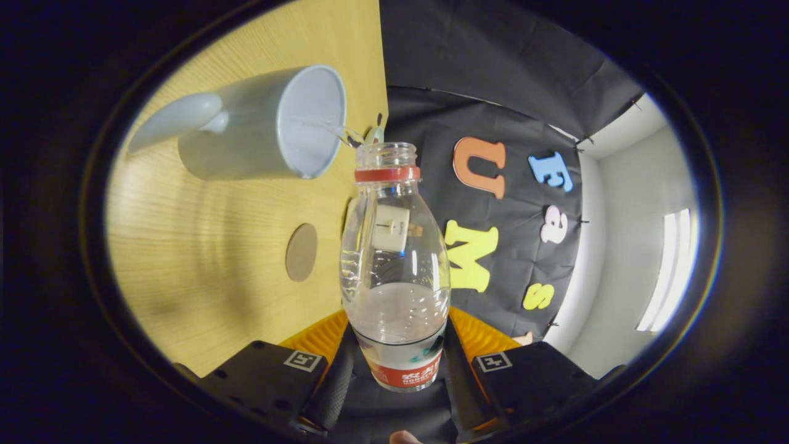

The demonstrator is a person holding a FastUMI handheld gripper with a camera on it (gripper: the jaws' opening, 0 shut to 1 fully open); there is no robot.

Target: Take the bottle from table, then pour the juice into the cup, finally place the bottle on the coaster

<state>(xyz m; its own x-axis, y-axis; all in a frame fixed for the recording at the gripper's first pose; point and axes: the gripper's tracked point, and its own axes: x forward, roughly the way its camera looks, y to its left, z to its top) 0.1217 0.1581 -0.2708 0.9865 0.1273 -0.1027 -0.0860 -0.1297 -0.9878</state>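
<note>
The gripper (397, 370) was clamped on the bottle (394, 271), both fingers pressing its lower body, tilted with its open mouth at the rim of the cup (265, 126) on the desk (203, 259). A thin stream entered the cup; judged best practice was to hold the tilt steady, keeping the mouth over the rim. The coaster (301, 252) lay near the desk's edge, beside the bottle.

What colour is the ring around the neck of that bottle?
Red: the ring circles the clear bottle just below its open mouth, seen best in the gripper view.
</note>
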